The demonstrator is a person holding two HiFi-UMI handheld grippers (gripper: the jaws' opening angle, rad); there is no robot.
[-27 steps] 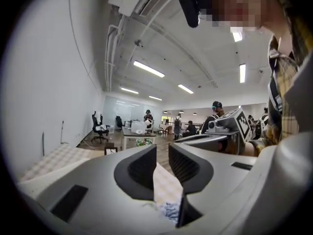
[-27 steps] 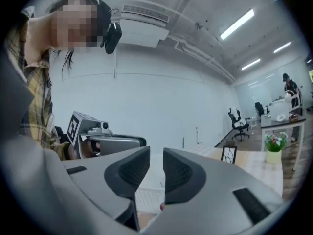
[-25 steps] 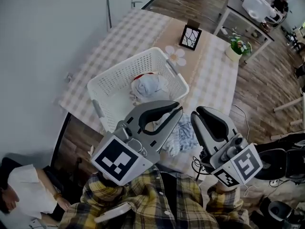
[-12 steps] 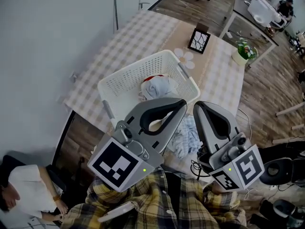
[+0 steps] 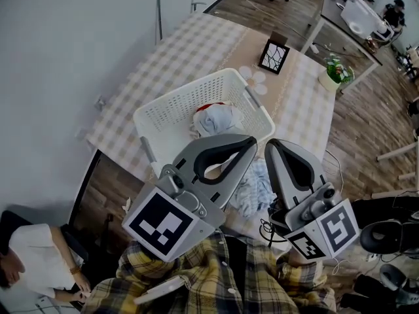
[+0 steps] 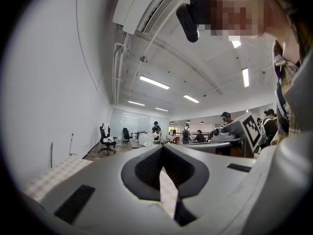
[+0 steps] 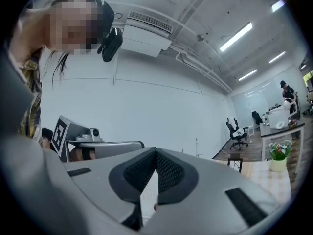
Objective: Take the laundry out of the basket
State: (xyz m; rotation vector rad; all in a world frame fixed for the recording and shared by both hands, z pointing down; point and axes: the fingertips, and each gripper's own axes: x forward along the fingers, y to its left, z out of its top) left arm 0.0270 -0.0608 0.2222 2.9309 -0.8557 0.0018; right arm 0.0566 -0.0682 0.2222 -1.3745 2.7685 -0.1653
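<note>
The laundry is a light bluish-white bundle with a bit of red poking out at the top. It sits in the right half of the white basket, up against the wall nearest the grippers. There's a second crumpled cloth lying outside the basket at the near edge of the table, and from the head view it shows in the gap between the two grippers. The left gripper has its jaws pinched together with nothing in them, and its own view shows the tips meeting with just checkered tablecloth behind. Same deal with the right gripper: closed and empty, tips together. Both are held about level, side by side in front of the plaid shirt, noses near the basket's near corner. Further out on the table there's a flower-shaped mat just beside the basket, a small picture frame, and a potted plant by the far corner.
</note>
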